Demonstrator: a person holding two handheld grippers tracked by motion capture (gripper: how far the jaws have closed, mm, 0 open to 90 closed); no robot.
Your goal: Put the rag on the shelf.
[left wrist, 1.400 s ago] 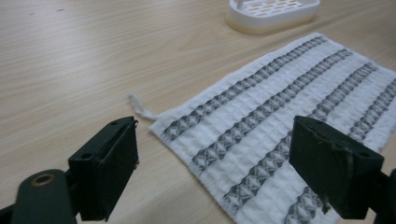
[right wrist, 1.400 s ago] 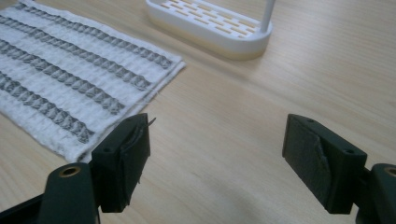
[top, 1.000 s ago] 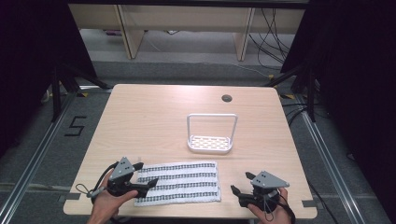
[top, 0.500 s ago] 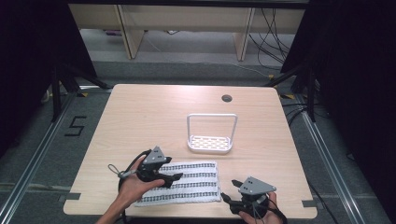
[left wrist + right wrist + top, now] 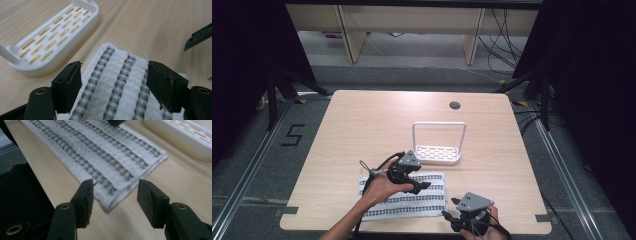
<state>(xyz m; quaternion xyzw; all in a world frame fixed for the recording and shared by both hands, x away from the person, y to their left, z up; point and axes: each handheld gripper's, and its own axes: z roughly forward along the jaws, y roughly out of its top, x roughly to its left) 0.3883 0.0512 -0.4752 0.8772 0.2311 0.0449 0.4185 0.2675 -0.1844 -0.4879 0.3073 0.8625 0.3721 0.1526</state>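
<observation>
White waffle-weave towel [image 5: 404, 196] with dark patterned stripes, lying flat near the front edge of a light wood table [image 5: 362, 125]. Folded double by the look of the layered edge in the right gripper view.

Left gripper [image 5: 418, 185] parked over the towel's right half, tilted low, held in a hand [image 5: 379, 186] coming in from the bottom. Jaws spread wide, straddling a few stripes near the towel's far corner, nothing pinched between them. Can't tell whether the tips touch the cloth.

Right gripper [image 5: 449, 209] down at the front edge, just beside the towel's near right corner. Jaws wide apart too, empty, framing that corner in its own view; left jaw over the cloth's edge, right jaw over bare wood.

White slotted plastic tray [image 5: 438, 153] with a tall loop handle sitting just beyond the towel, near the table's middle, not touching it. Small round cable hole [image 5: 455, 105] further back. Dark floor around the table, with a "5" marked [image 5: 293, 135] on the left.
</observation>
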